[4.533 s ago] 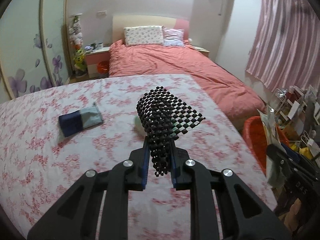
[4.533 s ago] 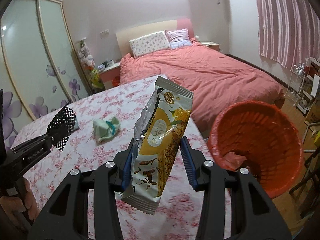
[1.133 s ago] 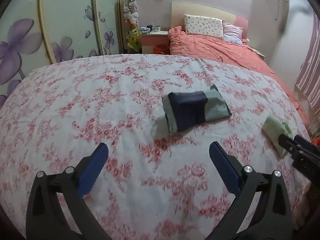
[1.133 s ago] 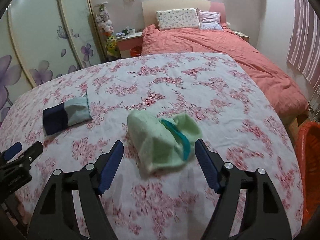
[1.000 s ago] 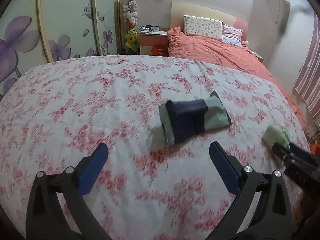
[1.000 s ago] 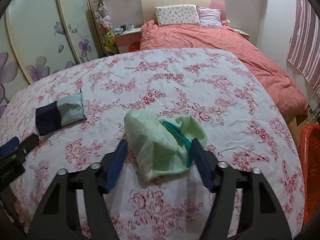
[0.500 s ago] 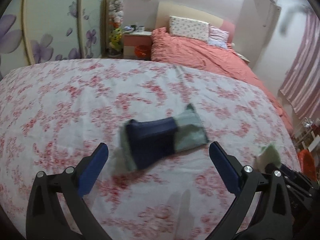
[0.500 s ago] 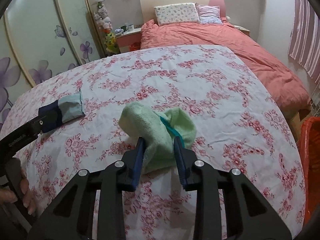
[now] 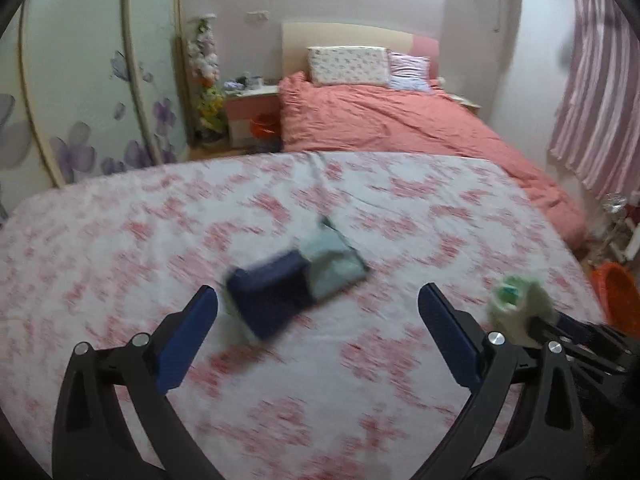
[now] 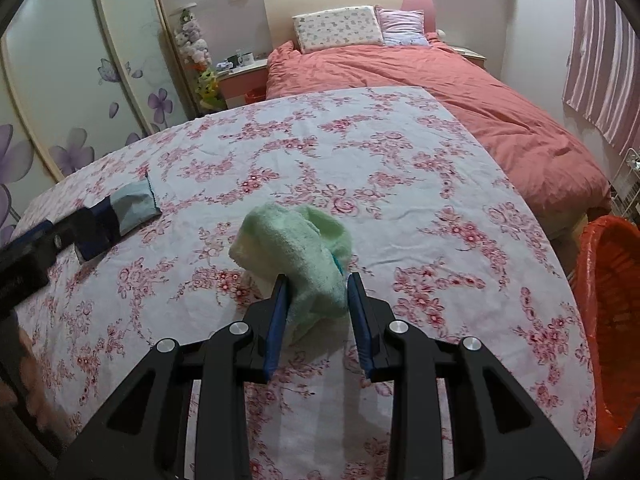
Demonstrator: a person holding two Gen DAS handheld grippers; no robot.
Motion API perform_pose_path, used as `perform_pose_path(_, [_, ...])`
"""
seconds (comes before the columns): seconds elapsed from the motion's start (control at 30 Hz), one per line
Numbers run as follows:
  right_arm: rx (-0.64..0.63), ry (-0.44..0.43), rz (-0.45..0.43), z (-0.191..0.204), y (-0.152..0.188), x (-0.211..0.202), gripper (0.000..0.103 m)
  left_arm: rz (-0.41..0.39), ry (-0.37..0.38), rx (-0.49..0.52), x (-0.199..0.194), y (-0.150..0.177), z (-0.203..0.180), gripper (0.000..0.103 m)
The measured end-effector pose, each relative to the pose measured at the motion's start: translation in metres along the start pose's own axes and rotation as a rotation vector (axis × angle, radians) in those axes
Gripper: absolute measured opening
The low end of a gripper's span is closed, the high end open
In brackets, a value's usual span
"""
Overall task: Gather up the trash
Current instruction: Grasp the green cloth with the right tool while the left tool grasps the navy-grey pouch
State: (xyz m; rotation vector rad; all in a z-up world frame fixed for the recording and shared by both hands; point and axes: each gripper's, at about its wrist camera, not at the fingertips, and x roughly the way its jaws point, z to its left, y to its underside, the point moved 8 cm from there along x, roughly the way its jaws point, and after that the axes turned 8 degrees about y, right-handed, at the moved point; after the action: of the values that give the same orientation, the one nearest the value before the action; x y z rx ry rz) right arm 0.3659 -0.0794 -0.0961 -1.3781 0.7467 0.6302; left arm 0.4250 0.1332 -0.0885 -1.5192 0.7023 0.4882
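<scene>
A crumpled light green cloth [image 10: 296,248] with a teal strip lies on the pink-flowered sheet [image 10: 400,168]. My right gripper [image 10: 316,284] is shut on its near end, the blue pads pressing both sides. The same green cloth [image 9: 516,304] shows in the left wrist view at the right, held in the other gripper's black fingers. A folded navy and pale teal cloth [image 9: 292,284] lies just ahead of my left gripper [image 9: 316,312], which stands wide open with nothing between its pads. That navy cloth [image 10: 116,212] sits far left in the right wrist view.
An orange basket [image 10: 612,304] stands on the floor past the bed's right edge. Beyond the flowered sheet is a coral duvet [image 10: 440,80] with two pillows [image 10: 336,28]. A nightstand [image 10: 240,76] and flower-patterned wardrobe doors [image 10: 80,80] are at the back left. Pink curtains [image 9: 600,100] hang at right.
My right gripper's jaws closed onto the green cloth and bunched it up. My left gripper swung so the navy cloth slid lower and left in its view, still open.
</scene>
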Motion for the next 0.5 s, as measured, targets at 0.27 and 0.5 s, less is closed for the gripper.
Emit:
perform_pose_path(0.27, [0.005, -0.004, 0.012, -0.009, -0.001, 0.002, 0.031, 0.116, -0.048, 0.032, 0.052, -0.011, 0.029, 0.099])
perform_pose_path(0.5, [0.007, -0.005, 0.019, -0.019, 0.003, 0.001, 0.031, 0.221, 0.085, -0.05, 0.067, 0.019, 0.021, 0.089])
